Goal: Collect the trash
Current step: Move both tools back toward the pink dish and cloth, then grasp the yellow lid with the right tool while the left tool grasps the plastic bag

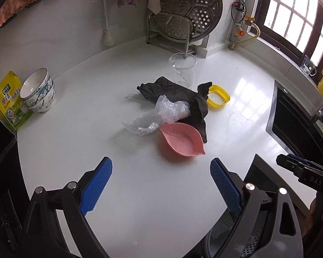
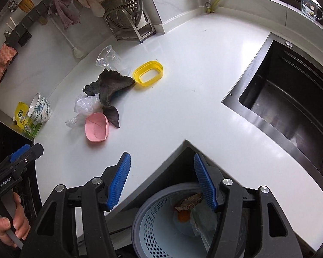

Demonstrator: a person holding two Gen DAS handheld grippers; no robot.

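Note:
A crumpled clear plastic bag lies mid-counter against a dark grey cloth. A clear plastic cup stands behind the cloth. A pink leaf-shaped dish sits in front. My left gripper is open and empty, short of the dish. My right gripper is open and empty above a perforated grey bin that holds scraps, below the counter's inner corner.
A yellow ring lid lies right of the cloth. Stacked bowls and a yellow pouch stand at the left. A black sink is at the right. A steamer rack stands at the back wall.

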